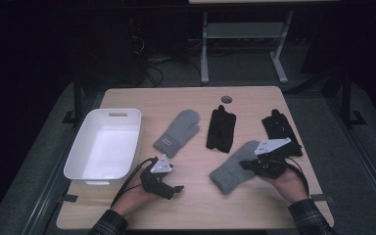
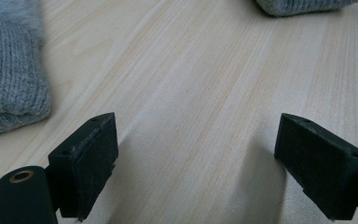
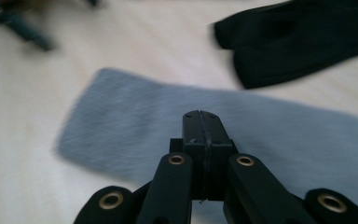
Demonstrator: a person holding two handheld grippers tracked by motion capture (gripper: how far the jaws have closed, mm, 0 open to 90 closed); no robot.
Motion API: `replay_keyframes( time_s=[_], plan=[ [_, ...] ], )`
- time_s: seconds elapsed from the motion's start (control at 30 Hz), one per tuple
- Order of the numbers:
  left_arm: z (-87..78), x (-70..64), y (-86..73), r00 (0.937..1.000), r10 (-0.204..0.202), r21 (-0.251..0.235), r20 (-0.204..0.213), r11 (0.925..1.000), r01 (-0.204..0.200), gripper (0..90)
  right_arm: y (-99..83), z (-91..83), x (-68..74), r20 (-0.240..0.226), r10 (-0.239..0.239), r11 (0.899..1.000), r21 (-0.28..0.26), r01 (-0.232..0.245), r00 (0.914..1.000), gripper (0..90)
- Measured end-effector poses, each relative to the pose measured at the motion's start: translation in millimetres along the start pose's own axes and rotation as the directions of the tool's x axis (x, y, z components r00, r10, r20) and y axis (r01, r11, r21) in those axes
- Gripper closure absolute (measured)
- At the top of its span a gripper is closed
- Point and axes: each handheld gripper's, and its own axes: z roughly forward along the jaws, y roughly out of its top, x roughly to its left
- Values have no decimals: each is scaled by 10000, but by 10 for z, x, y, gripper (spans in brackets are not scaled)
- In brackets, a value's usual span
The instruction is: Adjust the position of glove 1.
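Two grey knitted mittens and two black gloves lie on the wooden table point(image 1: 196, 205). One grey mitten point(image 1: 177, 132) point(image 2: 9, 70) lies left of centre. The other grey mitten point(image 1: 232, 169) point(image 3: 135, 126) point(image 2: 303, 5) lies at the front right, with my right gripper point(image 1: 243, 165) point(image 3: 200, 114) over it. Its jaws are pressed together and nothing shows between them. My left gripper point(image 1: 178, 188) point(image 2: 193, 126) stands open low over bare wood between the two mittens. One black glove point(image 1: 221, 128) point(image 3: 307, 37) lies in the middle, the other black glove point(image 1: 280, 129) at the right.
A white plastic bin point(image 1: 78, 164) stands at the table's left side, its inside bare. A round cable hole point(image 1: 226, 99) sits near the far edge. Bare wood runs along the front edge between the person's hands.
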Motion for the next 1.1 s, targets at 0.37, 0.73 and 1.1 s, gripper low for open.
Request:
replay_keyframes(
  time_s=[0.37, 0.73, 1.1],
  plan=[
    [-2, 2, 1, 10000, 15, 37, 6, 10000, -15, 124, 37, 103, -546, 1541, 485, 9981, 309, -539, 9869, 900],
    [-3, 2, 0, 10000, 17, 35, 14, 10000, -17, 124, -62, 323, -367, 814, 548, 9890, 1331, -653, 9952, 900],
    [-1, -1, -3, 10000, 7, -16, 9, 10000, -7, 124, 2, 368, 26, 629, 113, 9874, 1571, -211, 9980, 900]
  ],
)
